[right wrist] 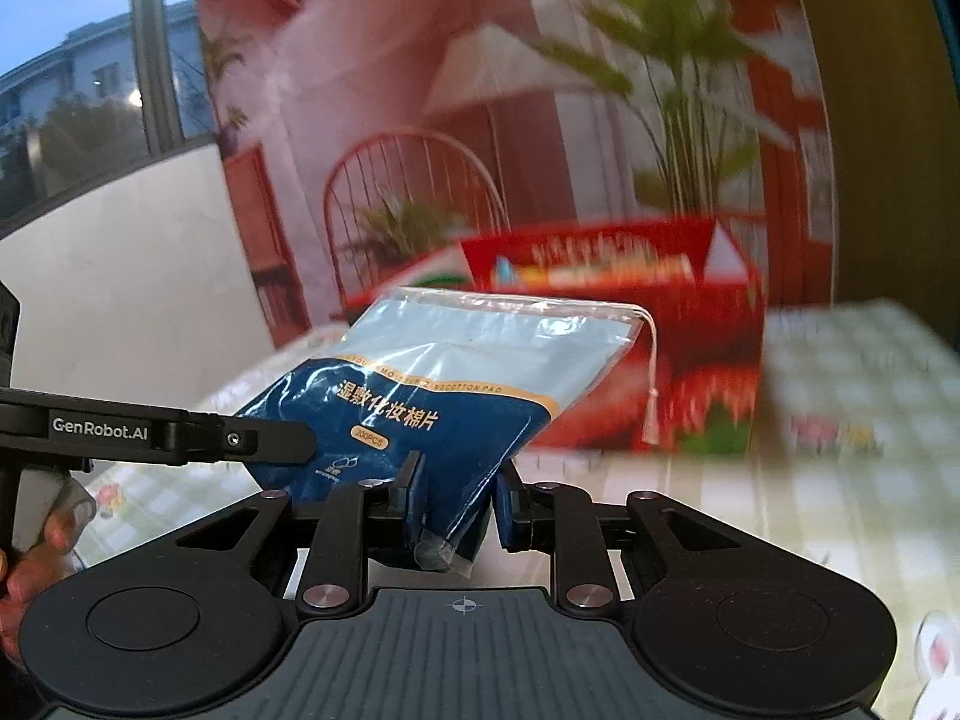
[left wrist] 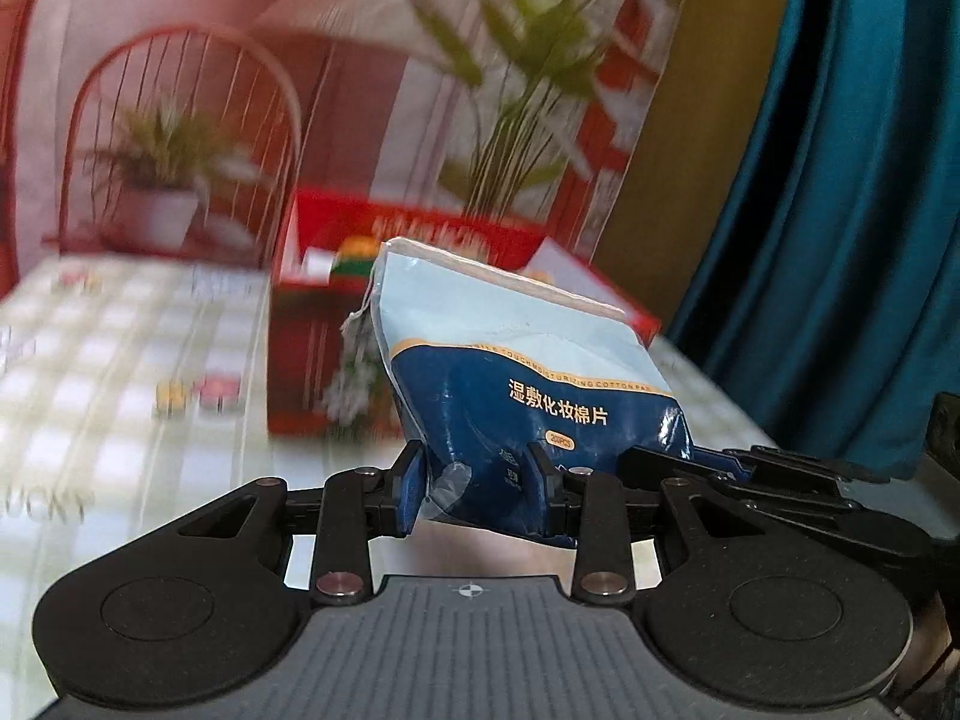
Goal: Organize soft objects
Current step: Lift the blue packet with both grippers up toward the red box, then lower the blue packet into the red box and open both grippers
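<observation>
Partly, both grippers hide the pouch (left wrist: 516,372) bottom.

Both my wrist views are evenly lit by soft light, and the window (right wrist: 90,72) at the right view's upper left shows dusky blue sky. The cotton pad bag (left wrist: 516,384) stays sharp with glare on its plastic, while the red box (left wrist: 420,276) and checked tablecloth (left wrist: 120,360) smear with motion blur. Fisheye bending curves the edges, and the corners go dark

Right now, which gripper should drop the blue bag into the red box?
Probably the left gripper. Both pinch the blue bag at its bottom, but in the left view the red box sits close behind it. The right gripper seems farther away.
</observation>
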A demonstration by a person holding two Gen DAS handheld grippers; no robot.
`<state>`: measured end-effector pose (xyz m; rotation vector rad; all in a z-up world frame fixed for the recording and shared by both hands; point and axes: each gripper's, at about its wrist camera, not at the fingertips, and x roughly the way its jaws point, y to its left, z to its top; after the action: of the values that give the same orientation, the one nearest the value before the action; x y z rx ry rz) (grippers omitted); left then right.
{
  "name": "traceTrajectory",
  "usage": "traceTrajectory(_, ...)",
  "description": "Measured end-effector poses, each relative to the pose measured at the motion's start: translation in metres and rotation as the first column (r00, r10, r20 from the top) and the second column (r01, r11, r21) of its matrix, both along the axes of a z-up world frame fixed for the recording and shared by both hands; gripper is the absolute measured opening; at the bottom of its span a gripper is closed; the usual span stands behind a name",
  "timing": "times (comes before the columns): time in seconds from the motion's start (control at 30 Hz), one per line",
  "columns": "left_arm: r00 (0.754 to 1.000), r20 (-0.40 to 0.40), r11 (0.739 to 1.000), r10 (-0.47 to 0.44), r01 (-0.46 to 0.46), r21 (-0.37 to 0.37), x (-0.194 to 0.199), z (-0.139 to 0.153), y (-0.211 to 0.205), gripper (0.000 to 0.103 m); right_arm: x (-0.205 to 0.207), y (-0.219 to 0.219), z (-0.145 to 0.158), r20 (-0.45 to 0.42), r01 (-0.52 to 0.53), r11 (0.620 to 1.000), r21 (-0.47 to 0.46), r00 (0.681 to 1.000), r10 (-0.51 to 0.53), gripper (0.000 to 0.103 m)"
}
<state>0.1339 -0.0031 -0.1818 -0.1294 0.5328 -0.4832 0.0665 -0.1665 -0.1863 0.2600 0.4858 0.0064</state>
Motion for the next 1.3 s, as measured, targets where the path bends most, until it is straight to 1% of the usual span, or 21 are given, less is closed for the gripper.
traceTrajectory(0.1, 1.0, 0.026, 1.0, -0.009, 0.009, 0.002, 0.013, 0.018, -0.006, 0.036, 0.011, -0.009, 0.02, 0.029, -0.007, 1.0, -0.019, 1.0, 0.007, 0.021)
traceTrajectory(0.23, 1.0, 0.019, 1.0, -0.011, 0.011, -0.019, 0.042, 0.037, -0.014, 0.036, 0.033, -0.03, 0.041, 0.046, -0.008, 1.0, -0.021, 0.999, 0.009, 0.021)
traceTrajectory(0.33, 1.0, -0.015, 0.999, -0.017, 0.016, -0.034, 0.071, 0.047, -0.018, 0.036, 0.056, -0.046, 0.052, 0.045, 0.0, 1.0, -0.013, 0.999, 0.001, 0.021)
traceTrajectory(0.43, 0.998, -0.058, 0.999, -0.017, 0.015, -0.039, 0.102, 0.048, -0.022, 0.036, 0.081, -0.062, 0.056, 0.03, 0.007, 1.0, 0.0, 1.0, -0.007, 0.021)
traceTrajectory(0.6, 0.991, -0.131, 0.999, 0.005, -0.011, -0.042, 0.152, 0.044, -0.027, 0.036, 0.125, -0.081, 0.051, -0.013, 0.021, 1.0, -0.003, 1.0, -0.021, 0.022)
traceTrajectory(0.7, 0.981, -0.194, 0.998, 0.019, -0.03, -0.056, 0.178, 0.037, -0.029, 0.036, 0.151, -0.096, 0.046, -0.047, 0.046, 0.998, 0.046, 0.998, -0.044, 0.023)
traceTrajectory(0.77, 0.975, -0.222, 0.997, 0.029, -0.043, -0.059, 0.192, 0.031, -0.03, 0.036, 0.167, -0.105, 0.041, -0.075, 0.062, 0.995, 0.075, 0.996, -0.057, 0.023)
traceTrajectory(0.87, 0.97, -0.24, 0.997, 0.037, -0.052, -0.056, 0.208, 0.027, -0.031, 0.036, 0.186, -0.114, 0.033, -0.112, 0.072, 0.993, 0.091, 0.992, -0.061, 0.024)
traceTrajectory(0.97, 0.964, -0.263, 0.995, 0.047, -0.068, -0.068, 0.221, 0.025, -0.03, 0.037, 0.202, -0.122, 0.025, -0.139, 0.089, 0.99, 0.112, 0.988, -0.073, 0.024)
traceTrajectory(1.03, 0.963, -0.264, 0.995, 0.051, -0.073, -0.072, 0.224, 0.025, -0.033, 0.037, 0.21, -0.131, 0.02, -0.158, 0.123, 0.978, 0.166, 0.983, -0.097, 0.024)
traceTrajectory(1.1, 0.966, -0.25, 0.996, 0.06, -0.076, -0.053, 0.227, 0.026, -0.035, 0.042, 0.218, -0.138, 0.016, -0.18, 0.156, 0.967, 0.202, 0.976, -0.12, 0.025)
traceTrajectory(1.17, 0.969, -0.237, 0.996, 0.075, -0.085, -0.032, 0.23, 0.027, -0.036, 0.047, 0.225, -0.139, 0.015, -0.188, 0.163, 0.971, 0.174, 0.974, -0.13, 0.027)
traceTrajectory(1.23, 0.973, -0.213, 0.996, 0.087, -0.09, -0.003, 0.229, 0.03, -0.038, 0.051, 0.23, -0.135, 0.016, -0.189, 0.162, 0.981, 0.107, 0.972, -0.14, 0.03)
traceTrajectory(1.3, 0.979, -0.179, 0.995, 0.098, -0.093, 0.033, 0.226, 0.035, -0.038, 0.058, 0.233, -0.131, 0.017, -0.191, 0.177, 0.983, 0.053, 0.968, -0.164, 0.033)
